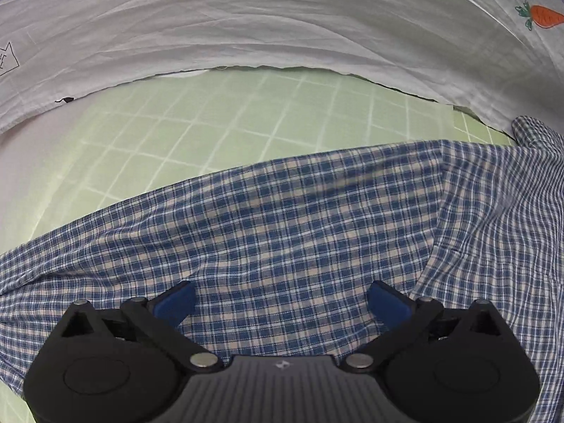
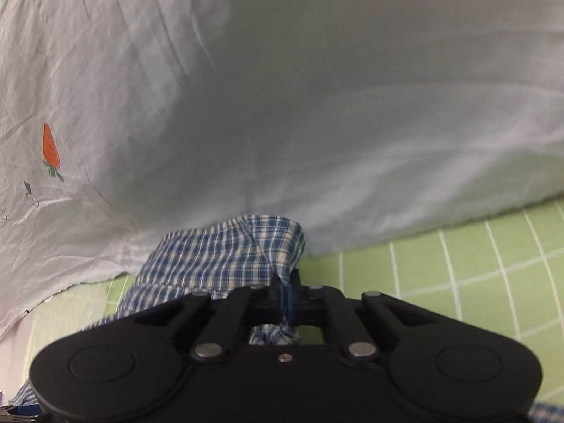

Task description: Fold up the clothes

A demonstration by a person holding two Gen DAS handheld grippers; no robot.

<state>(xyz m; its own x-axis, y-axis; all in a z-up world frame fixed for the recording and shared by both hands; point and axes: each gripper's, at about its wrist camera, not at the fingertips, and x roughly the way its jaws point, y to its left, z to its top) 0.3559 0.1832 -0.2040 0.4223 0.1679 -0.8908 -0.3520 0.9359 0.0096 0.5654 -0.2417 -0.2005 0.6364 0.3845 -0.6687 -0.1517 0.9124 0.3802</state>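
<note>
Across the far side of both views a large white sheet (image 1: 268, 24) is spread in soft wrinkles, printed with small drawings, among them an orange carrot (image 1: 544, 16) seen near the right edge of the left wrist view and again at the left of the right wrist view. Beneath it, a pale green surface with a white grid (image 1: 218, 123) is laid out, and the sheet's lower hem is seen lying over that green cover. Nearer the cameras, a blue and white checked shirt (image 1: 282, 232) is draped over the green grid, rumpled, with its far edge running roughly level across the left wrist view and a raised fold at the right, close to the sheet's hem. Over this cloth the left gripper (image 1: 282, 299) is held with its jaws spread wide apart; the blue pads (image 1: 176, 301) are seen just above the checked fabric, and nothing is caught between them. In the right wrist view the right gripper (image 2: 285, 296) is seen with its jaws pressed together on a bunched edge of the shirt, which rises from the pinch in a rounded hump against the white sheet, while a small tuft of the same fabric is left hanging below the closed jaws.
</note>
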